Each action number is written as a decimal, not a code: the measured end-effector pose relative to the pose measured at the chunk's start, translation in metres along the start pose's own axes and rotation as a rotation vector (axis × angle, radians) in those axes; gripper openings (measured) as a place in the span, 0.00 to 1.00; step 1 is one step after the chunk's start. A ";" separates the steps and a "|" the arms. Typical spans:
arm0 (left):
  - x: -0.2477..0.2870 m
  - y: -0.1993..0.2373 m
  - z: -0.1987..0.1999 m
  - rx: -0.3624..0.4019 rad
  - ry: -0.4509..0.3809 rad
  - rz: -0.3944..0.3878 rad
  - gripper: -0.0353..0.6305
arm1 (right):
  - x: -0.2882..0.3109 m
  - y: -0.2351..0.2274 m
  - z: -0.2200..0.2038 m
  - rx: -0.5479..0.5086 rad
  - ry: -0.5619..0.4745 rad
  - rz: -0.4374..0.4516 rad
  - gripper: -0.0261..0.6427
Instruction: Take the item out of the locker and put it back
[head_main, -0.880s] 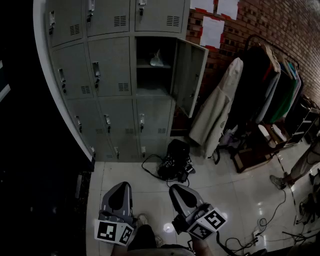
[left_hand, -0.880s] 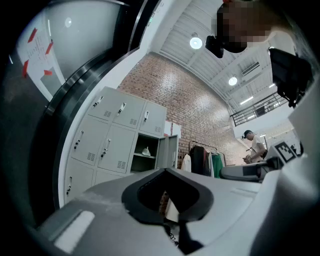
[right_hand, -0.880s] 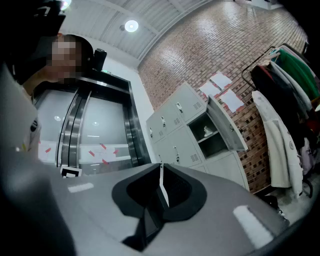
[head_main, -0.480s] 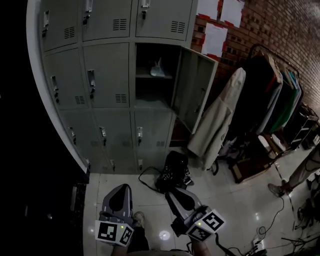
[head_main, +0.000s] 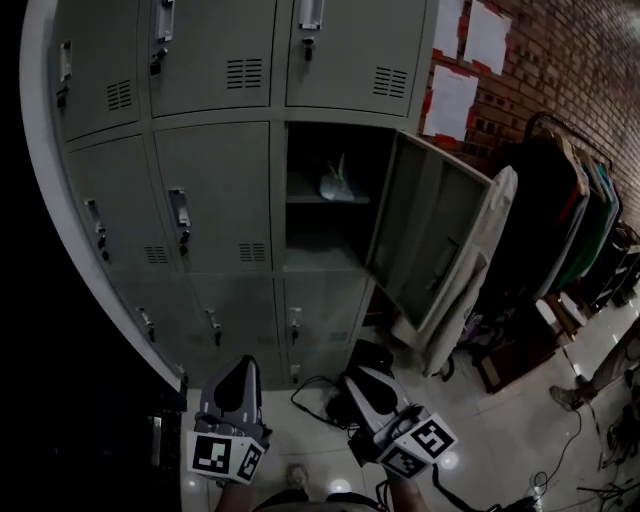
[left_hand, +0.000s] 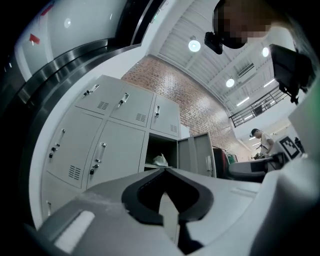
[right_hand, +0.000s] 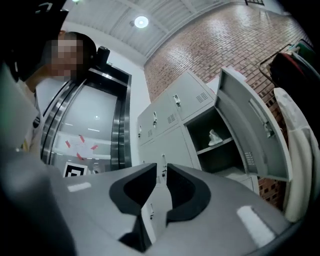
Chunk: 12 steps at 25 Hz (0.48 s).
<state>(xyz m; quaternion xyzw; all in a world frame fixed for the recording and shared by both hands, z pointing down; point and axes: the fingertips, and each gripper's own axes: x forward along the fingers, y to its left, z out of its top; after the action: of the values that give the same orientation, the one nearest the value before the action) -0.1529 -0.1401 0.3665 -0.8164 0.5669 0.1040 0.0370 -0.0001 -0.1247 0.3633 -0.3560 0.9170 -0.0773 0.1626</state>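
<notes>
On the shelf (head_main: 308, 200) of the locker (head_main: 435, 235), the pale crumpled item (head_main: 337, 183) looked light and limp, best pinched at its peak, while the left gripper (left_hand: 164, 169) held its fingers together and the right gripper (right_hand: 161, 166) held its own slightly apart.

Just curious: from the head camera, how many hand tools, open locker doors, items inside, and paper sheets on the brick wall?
Tools: 2, left tool and right tool
Open locker door: 1
Item inside: 1
Paper sheets: 3
Total: 7

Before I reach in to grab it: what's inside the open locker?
A pale crumpled item sits on the shelf of the open locker. Below the shelf looks bare, though the rear is too dark to tell.
</notes>
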 end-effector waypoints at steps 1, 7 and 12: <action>0.014 0.008 0.002 0.005 -0.004 -0.006 0.06 | 0.010 -0.010 0.003 -0.007 -0.007 -0.015 0.12; 0.074 0.028 -0.005 -0.014 0.002 -0.015 0.06 | 0.045 -0.062 0.012 -0.012 -0.009 -0.099 0.19; 0.104 0.021 -0.014 -0.008 0.011 -0.026 0.06 | 0.070 -0.096 0.024 -0.093 -0.006 -0.132 0.20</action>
<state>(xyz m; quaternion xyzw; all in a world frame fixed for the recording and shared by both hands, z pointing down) -0.1357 -0.2455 0.3591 -0.8245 0.5559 0.1011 0.0317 0.0202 -0.2434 0.3485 -0.4230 0.8936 -0.0440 0.1434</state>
